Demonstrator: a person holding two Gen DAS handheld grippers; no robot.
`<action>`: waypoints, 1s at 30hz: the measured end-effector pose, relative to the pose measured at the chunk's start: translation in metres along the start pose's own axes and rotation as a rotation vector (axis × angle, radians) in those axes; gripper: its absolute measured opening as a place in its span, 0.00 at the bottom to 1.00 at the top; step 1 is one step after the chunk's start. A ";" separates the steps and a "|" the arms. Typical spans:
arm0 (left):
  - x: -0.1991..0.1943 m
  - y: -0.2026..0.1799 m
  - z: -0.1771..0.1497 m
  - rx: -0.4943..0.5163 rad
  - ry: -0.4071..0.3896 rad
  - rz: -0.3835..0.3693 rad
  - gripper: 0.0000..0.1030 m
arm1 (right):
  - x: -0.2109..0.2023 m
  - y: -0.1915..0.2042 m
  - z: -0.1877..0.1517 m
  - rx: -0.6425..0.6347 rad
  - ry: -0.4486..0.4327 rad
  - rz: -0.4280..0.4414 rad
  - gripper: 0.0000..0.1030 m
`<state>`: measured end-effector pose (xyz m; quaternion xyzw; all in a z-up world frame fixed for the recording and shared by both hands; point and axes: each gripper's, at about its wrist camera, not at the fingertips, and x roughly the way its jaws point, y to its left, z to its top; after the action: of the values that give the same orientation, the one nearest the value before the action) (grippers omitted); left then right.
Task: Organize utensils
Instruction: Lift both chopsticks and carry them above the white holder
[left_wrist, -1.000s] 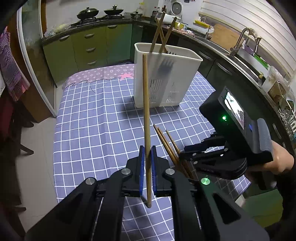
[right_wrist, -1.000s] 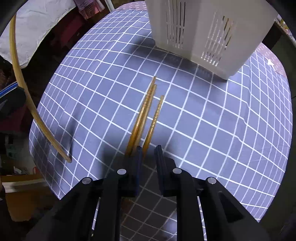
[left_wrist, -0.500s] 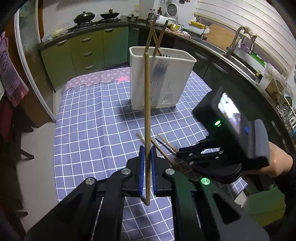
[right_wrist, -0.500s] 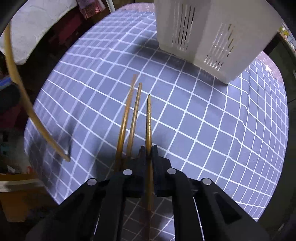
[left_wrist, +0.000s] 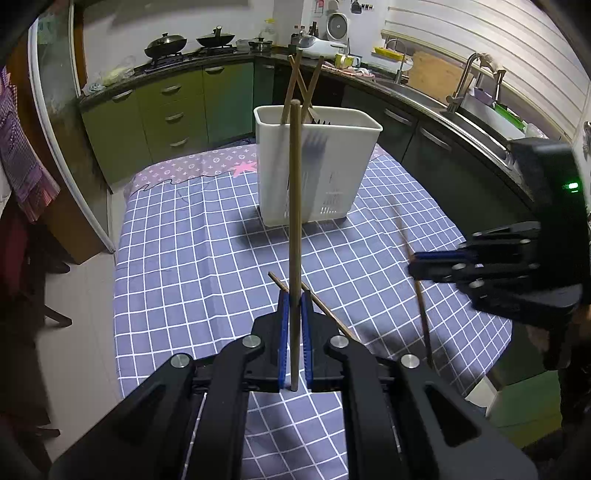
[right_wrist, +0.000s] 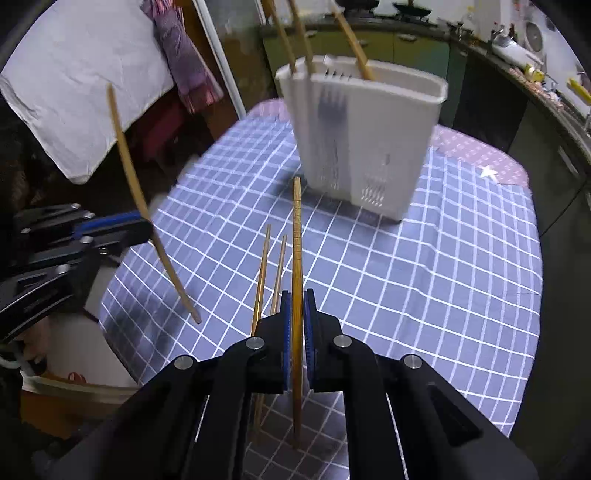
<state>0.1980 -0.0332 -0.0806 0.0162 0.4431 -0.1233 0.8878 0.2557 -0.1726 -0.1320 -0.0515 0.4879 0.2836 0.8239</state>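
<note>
My left gripper (left_wrist: 294, 295) is shut on a wooden chopstick (left_wrist: 294, 192) that stands upright in front of the white utensil holder (left_wrist: 321, 166). The holder contains a few chopsticks and a dark fork. My right gripper (right_wrist: 296, 295) is shut on another chopstick (right_wrist: 296, 236), raised off the checked tablecloth (right_wrist: 424, 280) and pointing toward the holder (right_wrist: 365, 140). Two more chopsticks (right_wrist: 271, 266) lie on the cloth just left of it. In the left wrist view the right gripper (left_wrist: 417, 264) hovers at the right. In the right wrist view the left gripper (right_wrist: 110, 227) is at the left.
Green cabinets (left_wrist: 166, 114) and a dark counter with pans and a sink (left_wrist: 465, 110) wrap around behind the table. The table's near edge (left_wrist: 491, 354) drops off at the right. A white bucket (right_wrist: 74, 380) stands on the floor by the table's left corner.
My right gripper closed on one of the three chopsticks lying on the cloth and lifted it up, tilting toward the holder. The left gripper kept its chopstick and barely moved.
</note>
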 end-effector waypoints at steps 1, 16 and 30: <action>0.000 0.000 0.000 0.001 0.000 0.000 0.07 | -0.007 -0.001 -0.003 0.007 -0.021 0.003 0.07; -0.007 -0.004 0.002 0.016 -0.012 0.002 0.07 | -0.048 -0.009 -0.023 0.027 -0.117 0.009 0.07; -0.007 -0.006 0.009 0.028 -0.019 -0.002 0.07 | -0.049 -0.010 -0.022 0.024 -0.127 0.013 0.07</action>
<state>0.1995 -0.0390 -0.0686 0.0272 0.4327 -0.1306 0.8916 0.2262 -0.2092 -0.1047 -0.0203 0.4385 0.2856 0.8519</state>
